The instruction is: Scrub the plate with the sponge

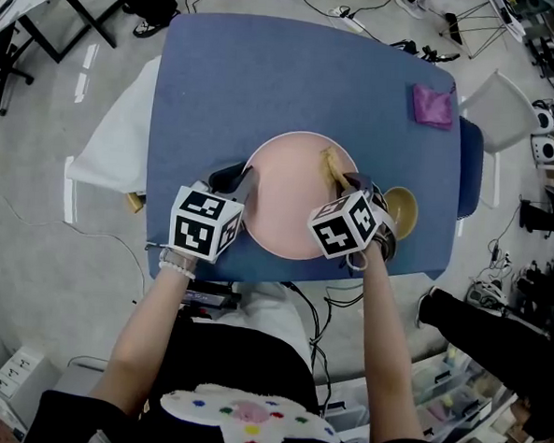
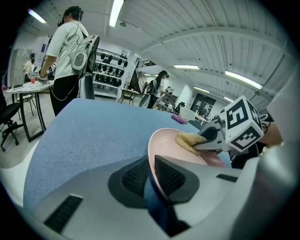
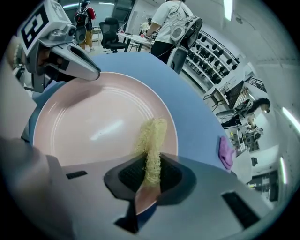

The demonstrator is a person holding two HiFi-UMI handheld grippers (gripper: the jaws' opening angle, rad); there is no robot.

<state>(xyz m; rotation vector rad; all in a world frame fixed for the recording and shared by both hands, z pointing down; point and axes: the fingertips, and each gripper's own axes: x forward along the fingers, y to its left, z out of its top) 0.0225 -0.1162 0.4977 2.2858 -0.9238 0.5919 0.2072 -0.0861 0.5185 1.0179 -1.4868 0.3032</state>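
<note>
A round pink plate (image 1: 287, 207) lies on the blue table (image 1: 267, 84). My left gripper (image 1: 244, 180) is shut on the plate's left rim, and in the left gripper view the rim (image 2: 152, 154) passes between the two pads. My right gripper (image 1: 347, 181) is shut on a yellow mesh sponge (image 1: 333, 166) at the plate's right side. In the right gripper view the sponge (image 3: 152, 140) stands pinched between the jaws and lies against the plate (image 3: 93, 122) near its rim. The left gripper (image 3: 70, 63) shows across the plate.
A yellow bowl (image 1: 404, 211) sits right of the plate near the table's front right corner. A purple cloth (image 1: 433, 106) lies at the far right of the table. People stand by tables and racks in the room beyond.
</note>
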